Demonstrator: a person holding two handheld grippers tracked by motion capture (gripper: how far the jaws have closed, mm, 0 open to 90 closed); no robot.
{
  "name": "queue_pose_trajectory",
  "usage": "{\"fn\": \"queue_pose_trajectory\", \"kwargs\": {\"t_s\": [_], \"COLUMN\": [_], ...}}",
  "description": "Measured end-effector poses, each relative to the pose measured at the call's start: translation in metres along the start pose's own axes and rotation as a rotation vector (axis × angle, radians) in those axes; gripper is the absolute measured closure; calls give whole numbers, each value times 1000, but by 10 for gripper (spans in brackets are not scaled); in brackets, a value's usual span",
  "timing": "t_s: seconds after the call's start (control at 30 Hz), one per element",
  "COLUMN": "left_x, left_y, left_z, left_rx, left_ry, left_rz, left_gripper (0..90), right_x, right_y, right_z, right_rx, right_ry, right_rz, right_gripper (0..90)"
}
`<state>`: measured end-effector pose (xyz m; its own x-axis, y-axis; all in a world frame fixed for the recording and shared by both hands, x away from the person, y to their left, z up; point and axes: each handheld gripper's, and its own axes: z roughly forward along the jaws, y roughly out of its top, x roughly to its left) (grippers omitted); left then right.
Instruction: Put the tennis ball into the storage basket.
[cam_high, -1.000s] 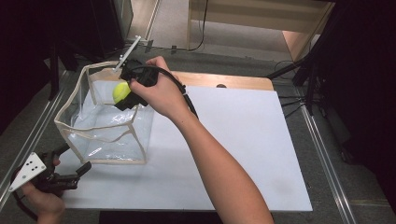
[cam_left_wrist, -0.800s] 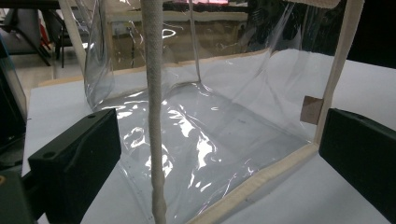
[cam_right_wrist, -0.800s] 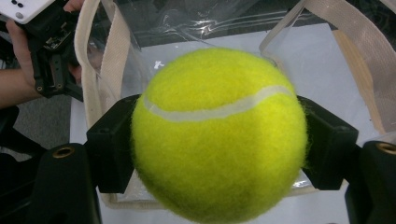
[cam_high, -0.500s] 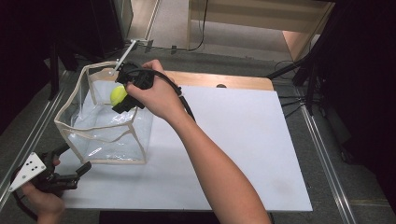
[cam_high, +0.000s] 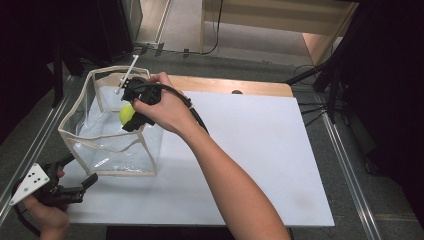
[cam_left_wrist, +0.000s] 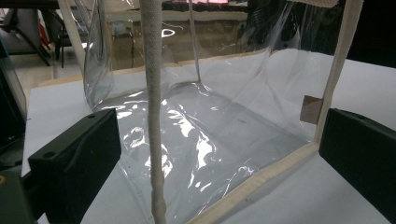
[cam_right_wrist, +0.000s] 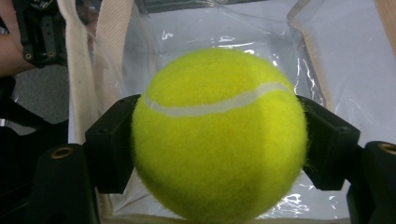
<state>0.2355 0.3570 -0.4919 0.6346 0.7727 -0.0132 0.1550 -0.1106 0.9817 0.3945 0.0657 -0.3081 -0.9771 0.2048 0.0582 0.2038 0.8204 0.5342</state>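
1. The right gripper (cam_high: 131, 116) has a yellow-green tennis ball (cam_high: 126, 113) between its jaws. In the right gripper view, the jaws flank the ball on both sides and appear to touch its felt. The jaws have just been opening a little with the ball between them.
2. The ball sits over the open mouth of the clear plastic bag (cam_high: 107, 137), inside its cream-trimmed rim near the corner farthest from the person. The right gripper view shows the bag's floor below the ball (cam_right_wrist: 217, 135), not touching it.
3. The right hand (cam_high: 165, 107) reaches over the bag's right wall, its forearm crossing the white board (cam_high: 260, 150) on which the bag stands.
4. The left gripper (cam_high: 75, 187) rests near the bag's nearest corner, its jaws standing well apart. In the left gripper view they flank the bag (cam_left_wrist: 201, 140) without touching it. A cream strap (cam_left_wrist: 153, 116) hangs upright between them.
5. A white tag (cam_high: 127, 75) sticks up from the bag's far rim.
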Motion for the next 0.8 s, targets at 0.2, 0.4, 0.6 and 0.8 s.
{"fn": "queue_pose_trajectory", "kwargs": {"t_s": [0.2,0.4,0.6,0.8], "left_x": [0,0,0,-1], "left_y": [0,0,0,0], "left_z": [0,0,1,1], "left_rx": [-1,1,1,1], "left_ry": [-1,-1,-4,-3], "left_rz": [4,4,2,2], "left_gripper": [0,0,0,0], "right_x": [3,6,7,7], "right_y": [-1,-8,-20,-29], "right_z": [-10,-25,-34,-37], "right_rx": [-31,-71,-98,-103], "right_ry": [-10,-43,-55,-51], "right_rz": [1,12,32,34], "right_gripper": [109,99,92,0]}}
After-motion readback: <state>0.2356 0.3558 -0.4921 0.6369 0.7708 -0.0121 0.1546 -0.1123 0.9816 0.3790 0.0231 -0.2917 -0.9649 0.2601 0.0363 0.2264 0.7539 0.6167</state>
